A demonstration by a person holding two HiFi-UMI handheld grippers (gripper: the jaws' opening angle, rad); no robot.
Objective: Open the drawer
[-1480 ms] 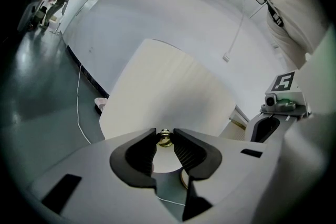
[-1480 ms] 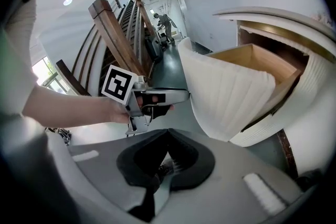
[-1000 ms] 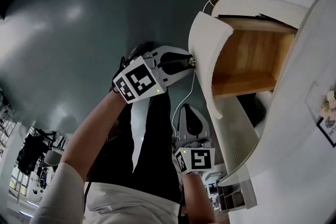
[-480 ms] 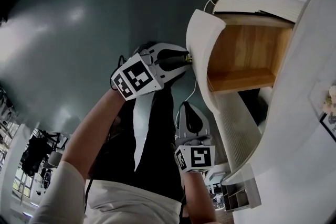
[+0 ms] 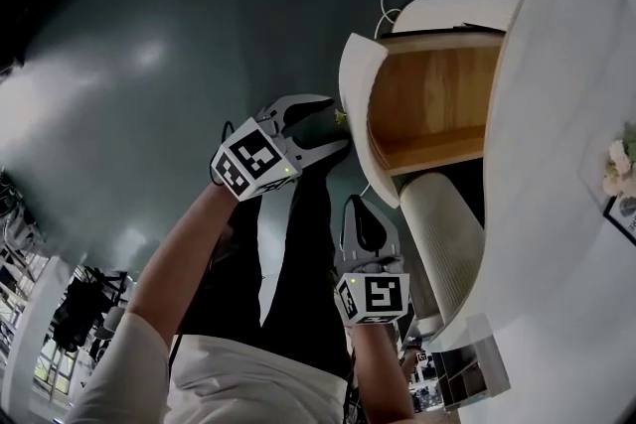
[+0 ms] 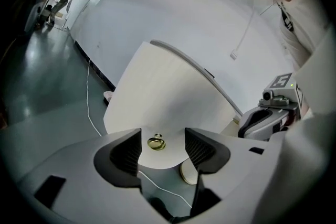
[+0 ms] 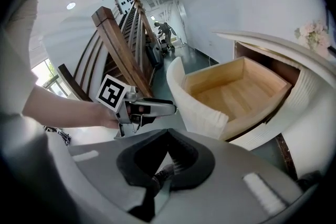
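Head view: the drawer [image 5: 437, 104] stands pulled out of the white rounded cabinet [image 5: 561, 134], with its wooden inside showing.
In the left gripper view the left tongs [image 6: 164, 147] are spread and have just been opening. The drawer's brass knob [image 6: 155, 142] sits between the pads, touched by neither. The right tongs [image 7: 169, 139] are pressed together on nothing, on the person's side of the drawer front and apart from it. The cube on each tongs carries black-and-white square markers.
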